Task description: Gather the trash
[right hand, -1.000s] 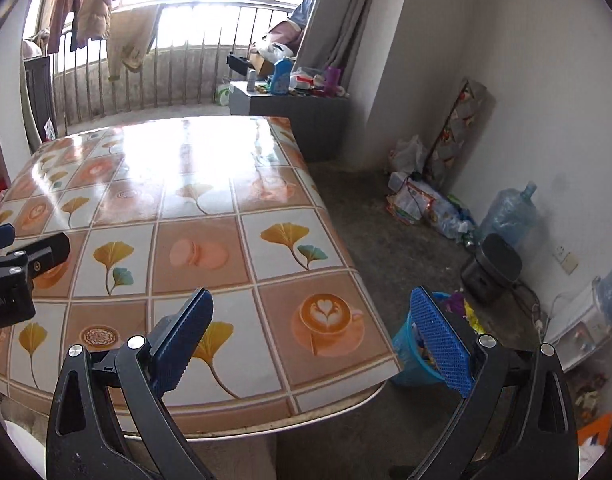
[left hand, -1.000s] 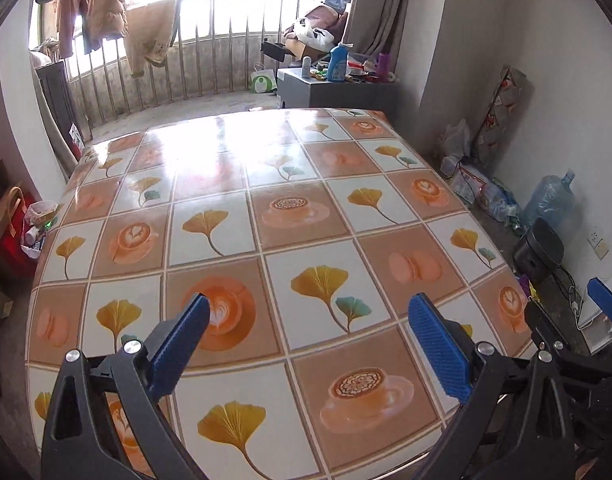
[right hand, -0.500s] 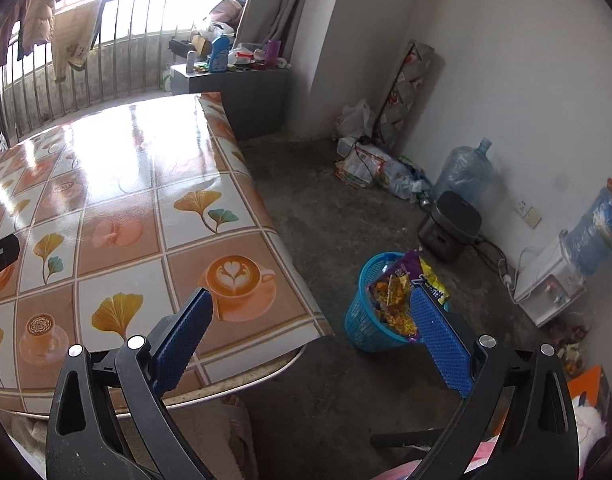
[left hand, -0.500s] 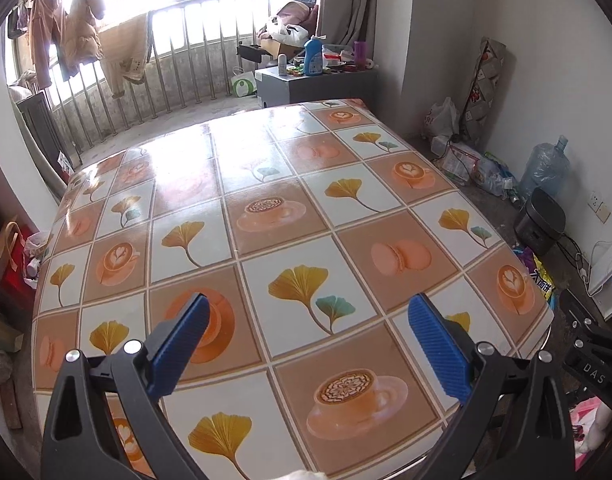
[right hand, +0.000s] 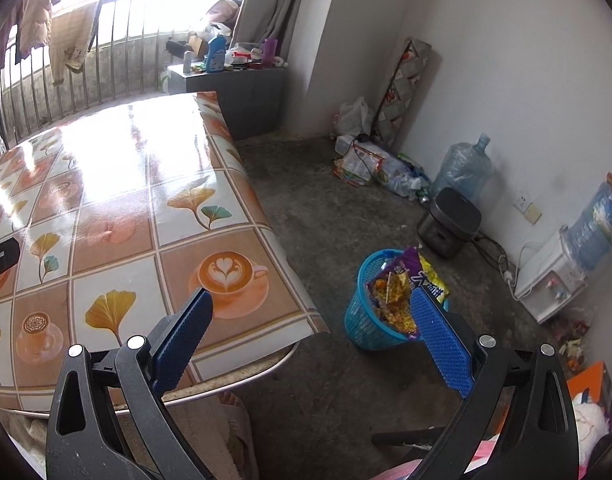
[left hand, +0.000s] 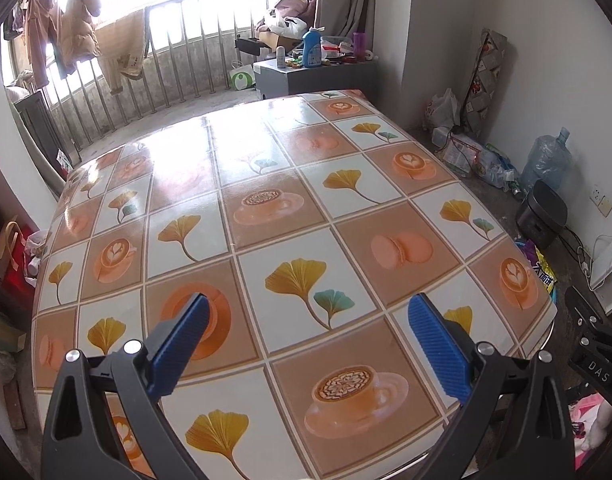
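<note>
Progress, judged from how things lie: the task looks close to finished. The tabletop (left hand: 266, 208) ahead of the left gripper (left hand: 306, 332) carries no loose item in the left wrist view, only its printed pattern of leaves and coffee cups. The blue basket (right hand: 366, 320) stands on the floor just beyond the right-hand pad of the right gripper (right hand: 310, 328), past the tabletop's edge, and it is stuffed with snack wrappers (right hand: 402, 292) that stick up over its rim (purple and yellow foil mostly).

Jaws: both pairs are spread wide with nothing between them. The left pair hovers over the tabletop; the right pair sits over its near corner, with the basket beyond.

What may be left: a heap of bags and packets (right hand: 374, 164) lies against the far wall, well ahead of the right jaws, and a few scraps (right hand: 570, 340) lie on the floor to their right near the water dispenser (right hand: 554, 280). Whether these count as the trash to collect, I cannot tell.

Hard to make out:
- The basket's near side is partly covered by the right-hand pad.
- Window glare washes out the far end of the tabletop.
- The floor under the tabletop is hidden.
- In the left wrist view, only a sliver of the wrappers shows past the tabletop's right edge.
</note>
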`<state>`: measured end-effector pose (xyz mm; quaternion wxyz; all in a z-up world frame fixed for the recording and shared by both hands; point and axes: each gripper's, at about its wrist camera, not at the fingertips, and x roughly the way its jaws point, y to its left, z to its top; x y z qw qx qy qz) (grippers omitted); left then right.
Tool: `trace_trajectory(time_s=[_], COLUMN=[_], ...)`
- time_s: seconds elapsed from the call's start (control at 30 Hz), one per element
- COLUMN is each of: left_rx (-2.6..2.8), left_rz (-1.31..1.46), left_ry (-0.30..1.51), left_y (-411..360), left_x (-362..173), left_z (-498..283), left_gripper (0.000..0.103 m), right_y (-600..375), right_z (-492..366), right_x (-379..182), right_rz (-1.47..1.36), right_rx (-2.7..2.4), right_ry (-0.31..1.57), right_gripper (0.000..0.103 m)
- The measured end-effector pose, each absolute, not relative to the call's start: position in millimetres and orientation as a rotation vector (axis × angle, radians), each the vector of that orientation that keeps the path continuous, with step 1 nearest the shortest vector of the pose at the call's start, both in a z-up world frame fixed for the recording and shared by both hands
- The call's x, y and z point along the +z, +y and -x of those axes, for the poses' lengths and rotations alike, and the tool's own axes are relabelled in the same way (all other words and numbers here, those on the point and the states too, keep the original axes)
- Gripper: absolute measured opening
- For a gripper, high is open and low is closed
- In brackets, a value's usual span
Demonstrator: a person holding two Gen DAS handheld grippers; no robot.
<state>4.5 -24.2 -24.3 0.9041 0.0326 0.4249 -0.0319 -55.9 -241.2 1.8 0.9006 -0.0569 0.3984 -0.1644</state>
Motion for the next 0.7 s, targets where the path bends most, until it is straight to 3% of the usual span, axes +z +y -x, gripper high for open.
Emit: trace_trajectory(time_s=[0.7], left_rx=[-0.124], left_rz=[-0.065], left_ry=[0.903], left_y=[-43], left_x=[-26], left_z=[-12], left_gripper=[0.097], right_y=[-250], right_z=[58], right_x=[3], right_rz=[0.119], right_rx=[-0.35], right_ry=[0.819], right_gripper=[0.095])
